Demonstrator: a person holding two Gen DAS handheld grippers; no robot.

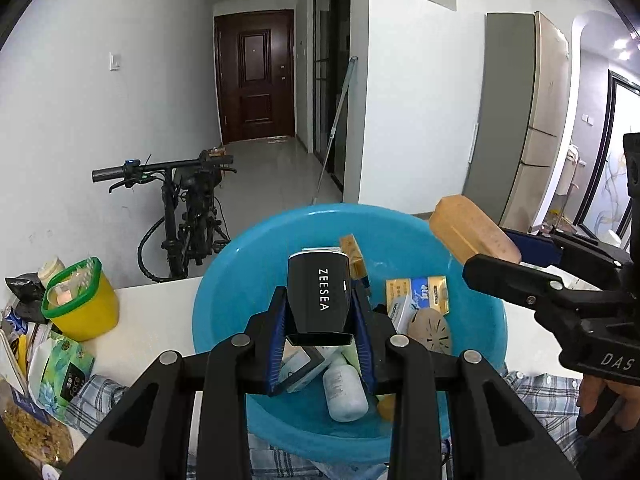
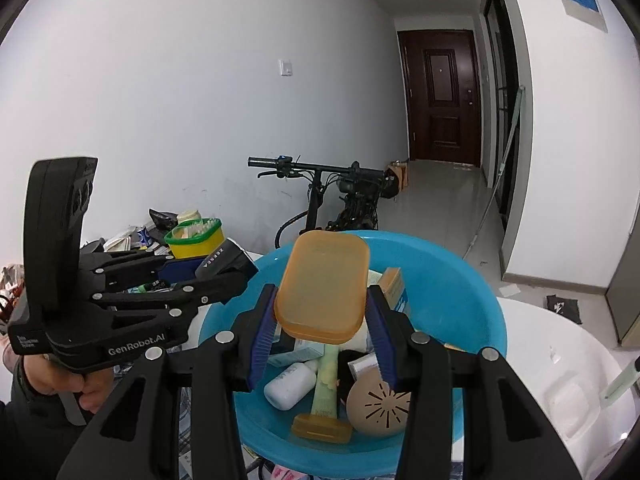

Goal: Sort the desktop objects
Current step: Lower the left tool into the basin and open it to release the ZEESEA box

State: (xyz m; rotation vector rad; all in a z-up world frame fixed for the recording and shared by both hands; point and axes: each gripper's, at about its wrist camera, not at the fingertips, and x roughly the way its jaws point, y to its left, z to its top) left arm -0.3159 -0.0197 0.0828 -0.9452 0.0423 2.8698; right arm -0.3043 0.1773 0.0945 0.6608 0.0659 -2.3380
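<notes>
A black box with the word ZEESEA on it is held by the left gripper; it is pressed between the two blue pads and stands above the blue basin. In the right wrist view the same box is seen at the tip of the left gripper, over the left rim of the basin.

An orange soap case is held by the right gripper, clamped between its blue pads above the middle of the basin. In the left wrist view this case is seen over the right rim of the basin, at the end of the right gripper.

Inside the basin several things are lying together: a small white bottle, a light green tube with an orange cap, a round beige disc with slits, and some small cartons. The bottle touches the tube, and the disc lies just beside the tube on the right.

The basin stands on a white table, partly on a checked cloth. Near the left edge of the table a yellow cup with a green rim is placed, and a green wipes pack lies in front of it. A bicycle is parked behind the table by the wall.
</notes>
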